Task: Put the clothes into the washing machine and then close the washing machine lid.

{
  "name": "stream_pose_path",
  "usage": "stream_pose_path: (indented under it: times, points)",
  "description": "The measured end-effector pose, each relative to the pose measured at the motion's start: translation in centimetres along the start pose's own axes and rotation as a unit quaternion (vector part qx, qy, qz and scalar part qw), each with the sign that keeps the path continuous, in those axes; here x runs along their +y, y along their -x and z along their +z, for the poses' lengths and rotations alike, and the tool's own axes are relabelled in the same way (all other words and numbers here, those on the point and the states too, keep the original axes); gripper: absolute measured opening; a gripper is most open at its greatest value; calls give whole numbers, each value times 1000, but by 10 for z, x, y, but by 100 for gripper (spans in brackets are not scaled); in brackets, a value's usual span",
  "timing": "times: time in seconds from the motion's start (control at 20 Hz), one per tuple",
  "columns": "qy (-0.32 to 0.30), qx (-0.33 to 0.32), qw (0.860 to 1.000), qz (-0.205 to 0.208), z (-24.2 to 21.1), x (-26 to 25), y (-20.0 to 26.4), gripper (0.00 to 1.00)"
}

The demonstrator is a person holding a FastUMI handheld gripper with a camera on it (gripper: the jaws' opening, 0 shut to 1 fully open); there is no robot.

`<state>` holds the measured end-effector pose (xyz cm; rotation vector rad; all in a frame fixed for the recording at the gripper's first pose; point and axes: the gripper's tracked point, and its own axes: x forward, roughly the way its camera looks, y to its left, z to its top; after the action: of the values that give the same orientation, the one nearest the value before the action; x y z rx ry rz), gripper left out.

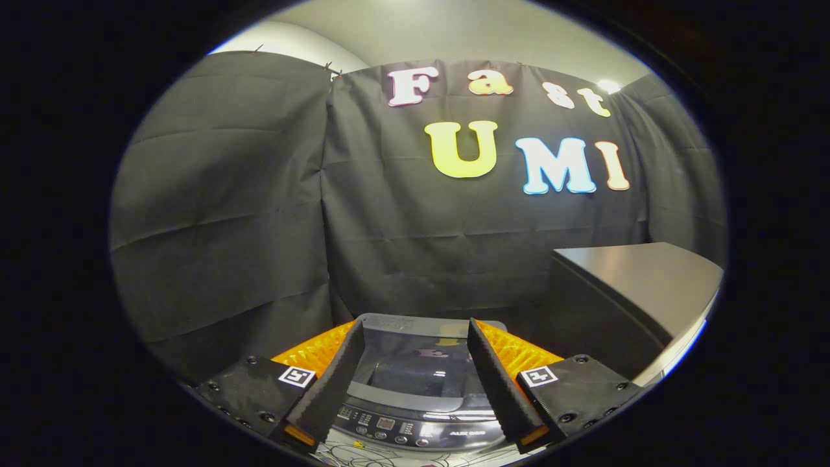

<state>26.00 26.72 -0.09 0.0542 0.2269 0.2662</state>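
Note:
A small grey top-loading washing machine [415,383] stands below and ahead of my gripper [415,363]. Its dark glass lid [415,370] lies flat and closed, reflecting the wall. The control panel [402,428] with small buttons runs along its near edge. My two fingers [327,383] are spread wide apart, one on each side of the lid, with nothing between them. They hover above the machine without touching it.
A dark grey box or cabinet [635,285] with a flat top stands to the right of the machine. Black cloth [259,214] walls the booth behind and to the left. A patterned surface [389,457] lies under the machine's front.

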Motion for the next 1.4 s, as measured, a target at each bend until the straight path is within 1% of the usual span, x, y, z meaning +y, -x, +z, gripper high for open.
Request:
stream_pose_path:
  times: [0.25, 0.4, 0.45, 0.7, 0.8, 1.0, 1.4]
  points:
    - [14, -19, 999, -27, 16, -54, 55, 99]
    - [4, -25, 999, -46, 20, -82, 84, 99]
    - [1, -27, 998, -53, 14, -86, 98, 99]
    - [-7, -42, 996, -76, 17, -118, 145, 99]
    - [-14, -42, 996, -82, 15, -126, 159, 99]
    - [-2, -50, 995, -88, 11, -139, 184, 99]
    - [-2, -61, 995, -82, 5, -144, 220, 99]
